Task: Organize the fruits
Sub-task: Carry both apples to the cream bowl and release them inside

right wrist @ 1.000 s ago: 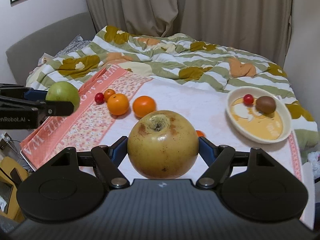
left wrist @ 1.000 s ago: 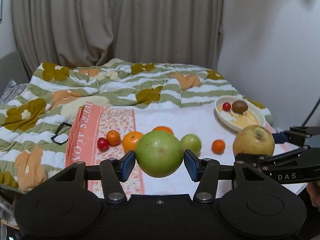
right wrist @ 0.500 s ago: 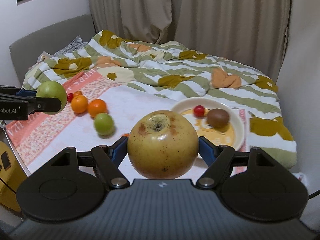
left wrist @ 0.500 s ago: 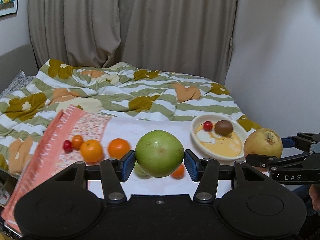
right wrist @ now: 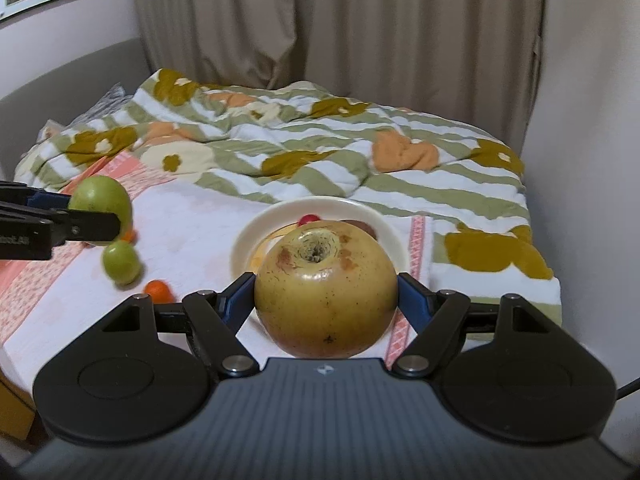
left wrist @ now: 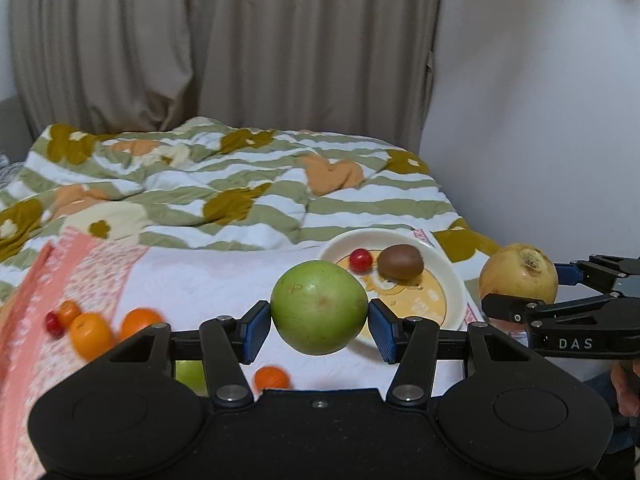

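Left wrist view: the left gripper is clamped on a green apple, blue pads pressed to both its sides, held up clear of the bed.
Right gripper: seen at the right edge of the left view, clenched on a yellow apple; in its own view the right gripper has that yellow apple filling the gap between the pads, stem hollow facing up.
Bowl: a cream bowl sits on the white cloth near the bed's right edge — a cherry tomato and a kiwi lie inside, the rest of its floor bare.
Bowl from the right: the yellow apple hangs in front of the bowl, hiding most of its contents.
Loose fruit: two oranges and, a small orange fruit and a red one lie at the left near the pink cloth, blurred.
Near edge: a small green fruit and a small orange one lie on the white cloth, apart from the bowl.
Open room: bare white cloth between the loose fruit and the bowl — wide and flat.
Edges: the wall stands close on the right; a rumpled striped quilt rises behind the bowl; curtains hang beyond.
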A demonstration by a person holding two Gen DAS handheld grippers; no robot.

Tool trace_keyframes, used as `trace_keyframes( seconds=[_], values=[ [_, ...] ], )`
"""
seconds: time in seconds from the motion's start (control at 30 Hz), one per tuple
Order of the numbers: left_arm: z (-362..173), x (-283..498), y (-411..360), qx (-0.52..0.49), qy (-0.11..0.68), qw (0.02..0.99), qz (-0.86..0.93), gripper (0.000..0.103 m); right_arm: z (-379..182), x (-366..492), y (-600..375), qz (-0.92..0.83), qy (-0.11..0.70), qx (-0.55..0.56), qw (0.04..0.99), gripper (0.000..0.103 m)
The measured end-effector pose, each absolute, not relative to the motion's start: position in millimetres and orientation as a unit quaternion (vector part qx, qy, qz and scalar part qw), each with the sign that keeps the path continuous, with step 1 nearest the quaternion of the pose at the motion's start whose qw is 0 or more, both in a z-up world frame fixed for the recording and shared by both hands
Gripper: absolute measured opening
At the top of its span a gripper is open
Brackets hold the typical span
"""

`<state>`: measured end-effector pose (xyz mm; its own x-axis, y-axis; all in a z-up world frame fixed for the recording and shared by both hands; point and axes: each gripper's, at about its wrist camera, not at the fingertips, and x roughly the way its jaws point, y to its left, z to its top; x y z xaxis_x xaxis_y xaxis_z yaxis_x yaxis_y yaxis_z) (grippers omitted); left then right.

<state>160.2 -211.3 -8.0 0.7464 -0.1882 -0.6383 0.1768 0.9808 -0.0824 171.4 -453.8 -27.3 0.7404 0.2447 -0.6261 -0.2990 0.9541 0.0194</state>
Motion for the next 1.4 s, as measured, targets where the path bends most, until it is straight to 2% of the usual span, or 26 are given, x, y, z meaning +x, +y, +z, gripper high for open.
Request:
trace_keyframes(
  seconds=[0.47, 0.93, 0.97, 1.03, 1.07, 1.27, 1.4],
  values=[
    [-68, 267, -267, 0.067, 0.39, 0.904, -0.163, 0.058, -55, 230, -475, 0.104, 0.363, -0.016, 0.926, 0.091],
    [-110, 303, -292, 0.142, 0.416, 0.88, -0.181, 0.059, -70, 259, -491, 0.066, 0.383, 0.002, 0.922, 0.091],
    [-108, 303, -292, 0.142, 0.41, 0.883, -0.181, 0.063, -70, 260, -491, 0.064, 0.383, 0.004, 0.921, 0.091],
    [-105, 301, -294, 0.145, 0.391, 0.891, -0.181, 0.1, -70, 261, -494, 0.06, 0.383, 0.009, 0.922, 0.091],
    [-103, 299, -294, 0.15, 0.381, 0.895, -0.178, 0.103, -69, 260, -496, 0.059, 0.383, 0.01, 0.922, 0.091],
    [-92, 288, -291, 0.176, 0.373, 0.895, -0.169, 0.103, -63, 262, -497, 0.062, 0.382, 0.013, 0.922, 0.091],
    [-84, 281, -277, 0.152, 0.38, 0.897, -0.168, 0.103, -62, 263, -492, 0.072, 0.38, 0.006, 0.922, 0.091]
  ],
)
